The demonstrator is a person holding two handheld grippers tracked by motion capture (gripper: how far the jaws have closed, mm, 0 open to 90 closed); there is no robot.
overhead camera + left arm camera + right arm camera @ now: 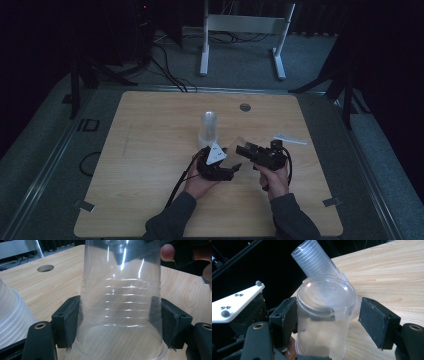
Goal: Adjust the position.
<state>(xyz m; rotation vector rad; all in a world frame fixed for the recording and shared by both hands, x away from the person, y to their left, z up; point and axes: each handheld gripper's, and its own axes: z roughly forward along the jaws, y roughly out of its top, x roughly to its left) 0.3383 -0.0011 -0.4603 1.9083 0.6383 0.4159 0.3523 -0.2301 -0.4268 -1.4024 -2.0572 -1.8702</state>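
The cup (pixel 121 305) is clear plastic with fine horizontal ridges around its wall. The stack of cups (pixel 317 261) is the same clear, ridged plastic and appears whitish. The left claw (pixel 121 325) is black, with brass-coloured rivets at its joints. The right claw (pixel 328 325) is likewise black with brass-coloured rivets. The three-cornered plate (pixel 234 303) is white with grey screw heads. The desk (pixel 150 150) is light wood with a visible grain pattern. The floor (pixel 45 135) is grey.

The high view looks forward and down on the whole bench (pixel 150 150) from afar, while both gripper views look close along their fingers, sharing the clear cup (pixel 120 302).
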